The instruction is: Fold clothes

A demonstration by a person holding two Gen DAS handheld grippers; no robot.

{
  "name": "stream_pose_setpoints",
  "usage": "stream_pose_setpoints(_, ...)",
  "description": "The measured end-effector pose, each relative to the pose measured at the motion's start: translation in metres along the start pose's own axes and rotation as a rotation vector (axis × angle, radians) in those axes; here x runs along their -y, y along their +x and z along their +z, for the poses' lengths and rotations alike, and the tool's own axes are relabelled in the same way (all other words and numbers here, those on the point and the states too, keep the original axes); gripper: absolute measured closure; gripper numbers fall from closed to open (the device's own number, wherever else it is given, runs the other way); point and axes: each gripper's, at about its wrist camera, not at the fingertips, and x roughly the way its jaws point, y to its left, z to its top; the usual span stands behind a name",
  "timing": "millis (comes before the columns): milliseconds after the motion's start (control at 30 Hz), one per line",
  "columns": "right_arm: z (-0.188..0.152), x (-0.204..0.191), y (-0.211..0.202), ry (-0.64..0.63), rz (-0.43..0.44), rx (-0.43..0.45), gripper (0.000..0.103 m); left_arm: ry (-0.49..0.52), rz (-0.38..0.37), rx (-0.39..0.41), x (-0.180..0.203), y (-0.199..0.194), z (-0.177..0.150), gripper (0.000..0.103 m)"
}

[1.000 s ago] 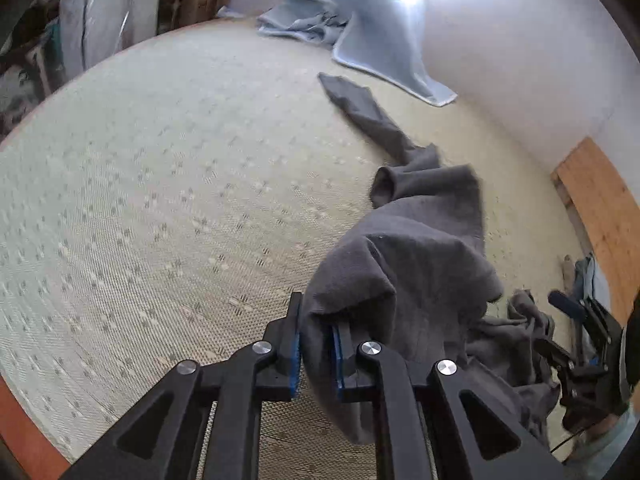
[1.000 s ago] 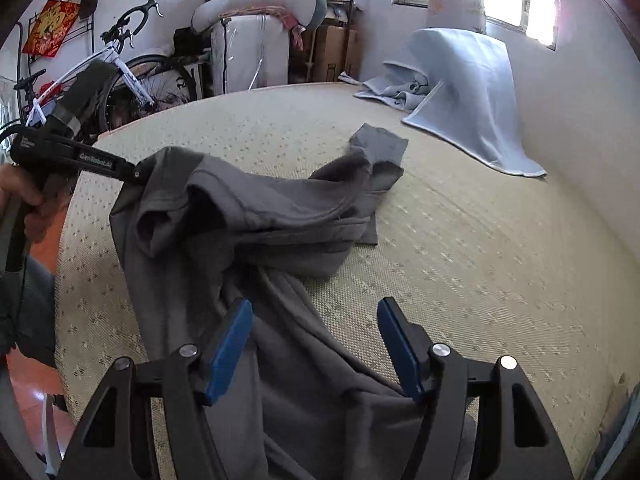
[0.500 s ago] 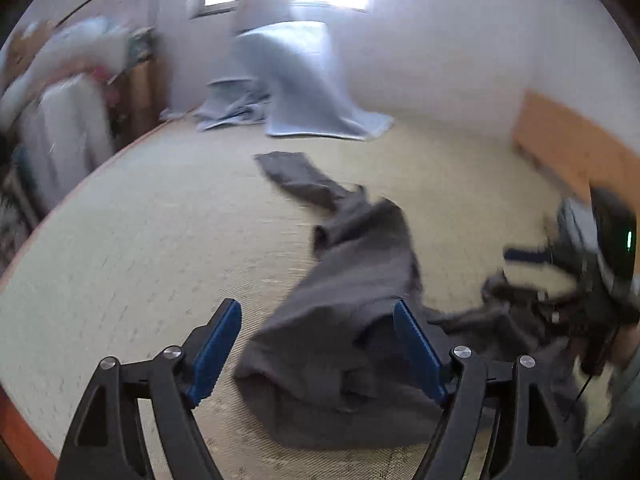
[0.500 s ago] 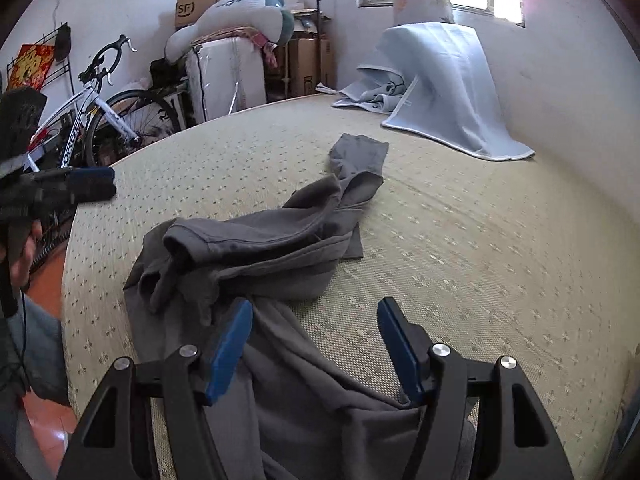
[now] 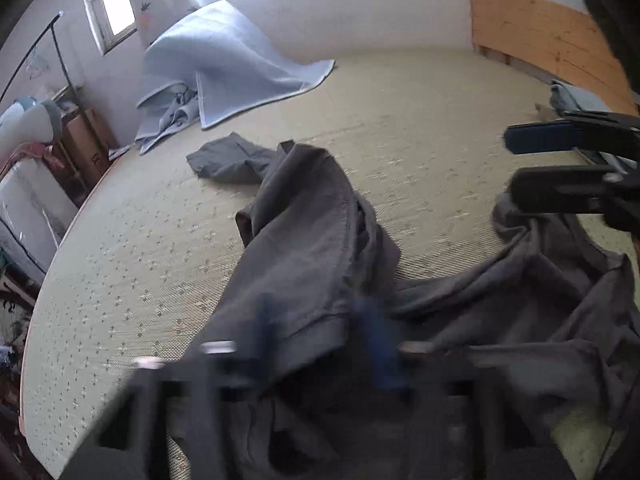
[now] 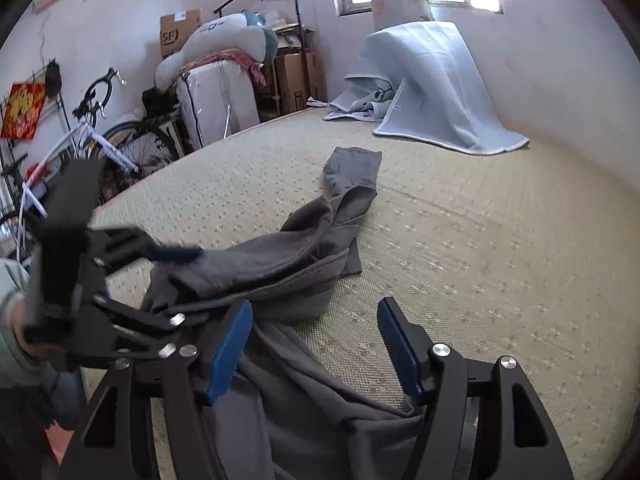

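A dark grey long-sleeved garment (image 5: 304,240) (image 6: 288,264) lies crumpled on the woven mat (image 5: 120,240), one sleeve stretched toward the far wall. My left gripper (image 5: 320,332) (image 6: 160,284) is motion-blurred low over the garment's near fold. Its jaws are closing, with a hem of the cloth between them but the pads still apart. My right gripper (image 6: 316,352) (image 5: 540,164) stands open just above the garment's other end. Grey cloth lies beneath its blue pads (image 6: 230,354) and nothing is gripped.
A light blue blanket (image 5: 224,52) (image 6: 424,80) is heaped against the far wall under the window. A wooden board (image 5: 540,36) edges the mat on the right, with folded cloth (image 5: 572,98) by it. A bicycle (image 6: 100,140) and a wrapped mattress (image 6: 216,96) stand beyond the left edge.
My left gripper let go of the grey fold, which dropped onto the mat. It opened wide, swung across over the garment and has narrowed again. The right gripper stayed open, almost still.
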Motion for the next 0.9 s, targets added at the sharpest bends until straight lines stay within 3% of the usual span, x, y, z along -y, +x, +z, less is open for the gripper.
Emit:
stream_pose_setpoints(100,0.003,0.005,0.0,0.052,0.032,0.008,0.034,-0.036,-0.033,0.014,-0.004,-0.003,0.0,0.083)
stream_pose_setpoints(267,0.007,0.01,-0.002,0.115,0.077,0.025,0.034,-0.041,-0.096,0.062,-0.003,-0.032,-0.004,0.089)
stream_pose_setpoints(667,0.013,0.024,0.001,0.345,0.237,0.048,0.034,0.034,-0.184,0.139,0.027,-0.09,-0.019,0.091)
stream_pose_setpoints(733,0.01,0.029,0.009,0.388,0.238,0.018,0.034,0.036,-0.189,0.136,0.03,-0.092,-0.022,0.091)
stream_pose_setpoints(833,0.009,0.028,0.014,0.341,0.186,-0.015,0.034,0.03,-0.194,0.133,0.027,-0.094,-0.024,0.091)
stream_pose_setpoints(900,0.011,0.018,0.009,0.177,0.085,-0.01,0.034,0.026,-0.198,0.132,0.024,-0.095,-0.025,0.091)
